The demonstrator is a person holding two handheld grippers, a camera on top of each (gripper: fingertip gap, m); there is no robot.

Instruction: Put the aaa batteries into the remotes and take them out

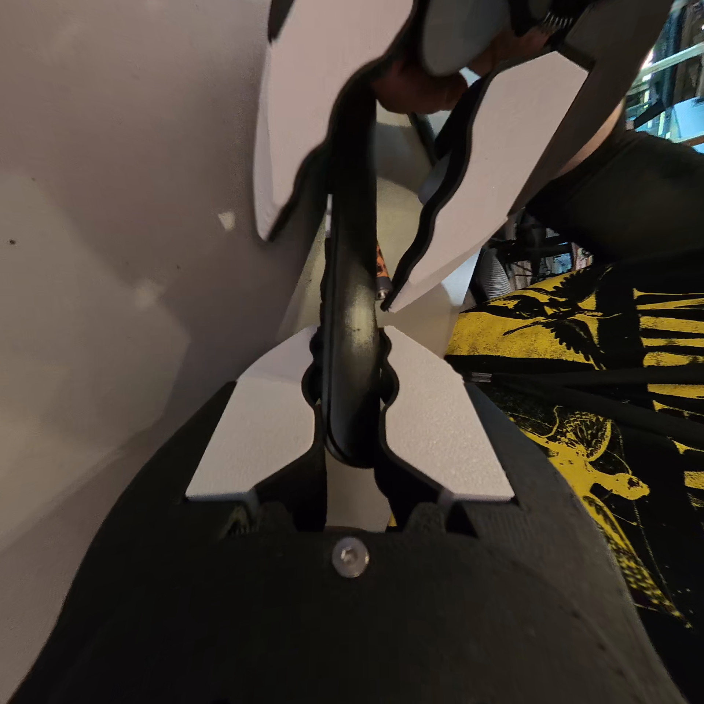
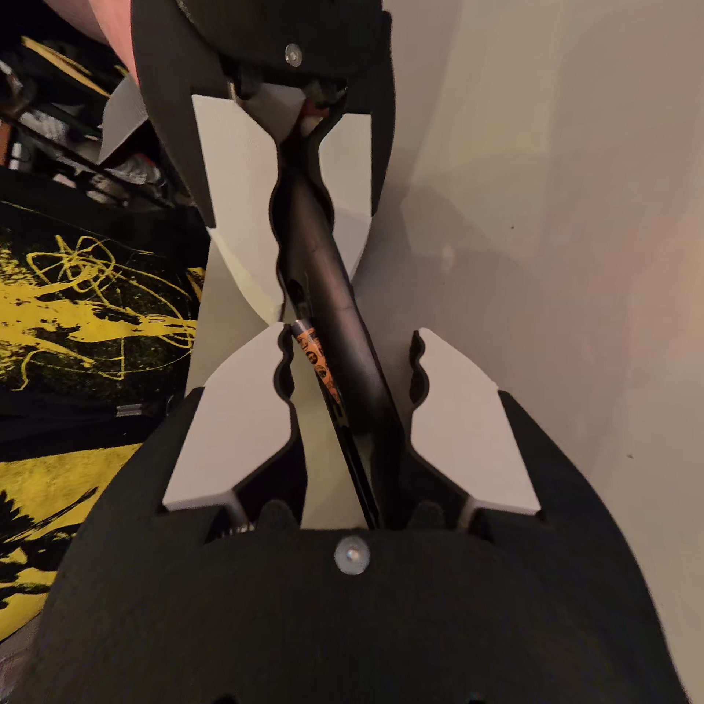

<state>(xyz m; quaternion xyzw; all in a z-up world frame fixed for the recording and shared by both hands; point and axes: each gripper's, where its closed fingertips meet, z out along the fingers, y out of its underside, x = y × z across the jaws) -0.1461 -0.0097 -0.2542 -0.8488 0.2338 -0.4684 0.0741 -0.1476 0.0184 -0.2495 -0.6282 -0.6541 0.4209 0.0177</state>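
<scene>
Off-white table (image 2: 571,266); faint dark specks on it.

1. One black remote (image 1: 348,381), standing at the centre of the frame.
2. One orange battery (image 2: 318,362), just left of centre.
3. Two grippers, left gripper (image 1: 349,341) and right gripper (image 2: 350,335).
4. One white bench (image 1: 114,228).

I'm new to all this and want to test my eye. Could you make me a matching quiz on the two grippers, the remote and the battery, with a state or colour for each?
1. left gripper
2. right gripper
3. remote
4. battery

A. orange-patterned
B. jaws apart
C. long and black
D. jaws clamped on the remote

Pairs: 1-D, 2-B, 3-C, 4-A.
</scene>
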